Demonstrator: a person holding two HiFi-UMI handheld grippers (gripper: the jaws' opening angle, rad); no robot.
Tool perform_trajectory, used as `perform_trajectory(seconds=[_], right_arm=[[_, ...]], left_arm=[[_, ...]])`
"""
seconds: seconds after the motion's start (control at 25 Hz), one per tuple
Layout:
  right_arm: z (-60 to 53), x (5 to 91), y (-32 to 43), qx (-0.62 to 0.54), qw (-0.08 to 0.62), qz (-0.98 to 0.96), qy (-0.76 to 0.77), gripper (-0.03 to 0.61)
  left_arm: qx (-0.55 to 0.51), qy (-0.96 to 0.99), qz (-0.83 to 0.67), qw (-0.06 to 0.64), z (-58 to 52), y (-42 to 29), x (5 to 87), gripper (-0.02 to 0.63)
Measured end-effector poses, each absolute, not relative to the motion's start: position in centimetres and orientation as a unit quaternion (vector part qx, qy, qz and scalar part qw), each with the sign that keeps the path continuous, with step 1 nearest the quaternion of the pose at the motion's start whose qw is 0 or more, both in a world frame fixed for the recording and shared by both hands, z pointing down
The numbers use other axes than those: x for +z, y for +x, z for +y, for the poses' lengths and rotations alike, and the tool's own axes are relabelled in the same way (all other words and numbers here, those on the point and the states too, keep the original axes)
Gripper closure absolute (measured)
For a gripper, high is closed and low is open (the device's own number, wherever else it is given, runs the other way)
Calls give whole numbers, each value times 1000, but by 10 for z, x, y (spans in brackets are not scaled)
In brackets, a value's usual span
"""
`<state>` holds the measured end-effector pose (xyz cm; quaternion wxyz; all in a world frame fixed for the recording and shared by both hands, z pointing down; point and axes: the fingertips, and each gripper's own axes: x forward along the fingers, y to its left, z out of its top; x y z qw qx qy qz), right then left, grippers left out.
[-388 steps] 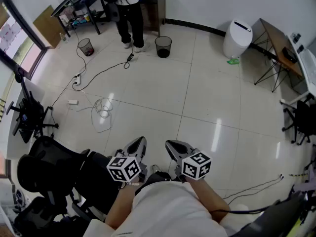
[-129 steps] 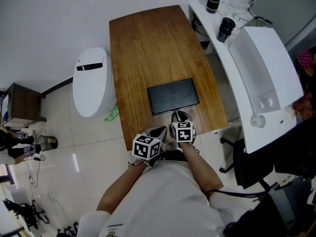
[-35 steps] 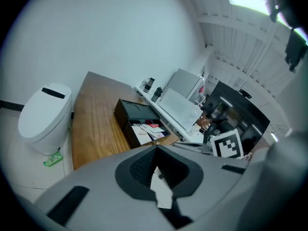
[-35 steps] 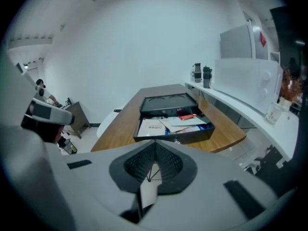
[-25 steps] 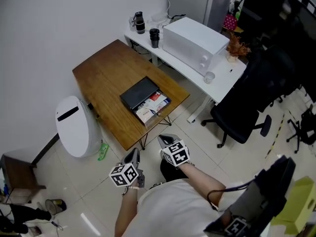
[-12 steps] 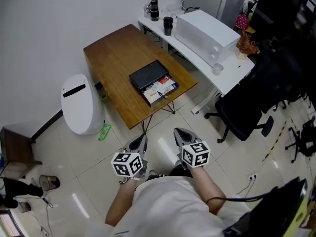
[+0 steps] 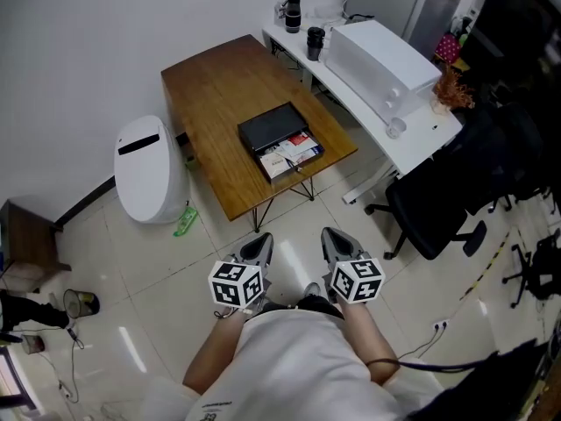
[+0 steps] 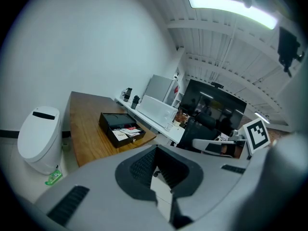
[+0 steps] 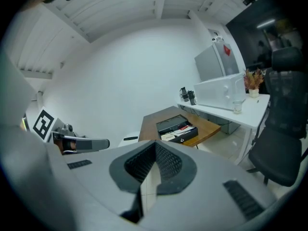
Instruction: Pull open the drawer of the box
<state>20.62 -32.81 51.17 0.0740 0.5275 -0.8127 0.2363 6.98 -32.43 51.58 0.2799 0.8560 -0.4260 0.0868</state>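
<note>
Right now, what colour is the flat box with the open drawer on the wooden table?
The flat rectangular box is black; the head view shows it best.

The box (image 7: 273, 127) is black, the bench (image 7: 215, 86) brown wood-grain. The left hand-held gripper (image 7: 260, 244) and right hand-held gripper (image 7: 330, 237) are grey, patterned with black-and-white squares.

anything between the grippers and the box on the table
Nothing visible does. Only bare tiled floor lies between the left gripper, the right gripper and the wooden table, where the black box sits with its drawer pulled out. The white bin and office chair stand off to the sides.
</note>
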Motion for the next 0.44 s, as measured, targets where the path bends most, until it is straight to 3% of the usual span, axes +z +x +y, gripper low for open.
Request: perform_trajectory(seconds=[0.44], right_arm=[[-328, 511, 205, 231, 87, -818, 519, 592]], left_arm=[[87, 856, -427, 278, -322, 73, 516, 614]])
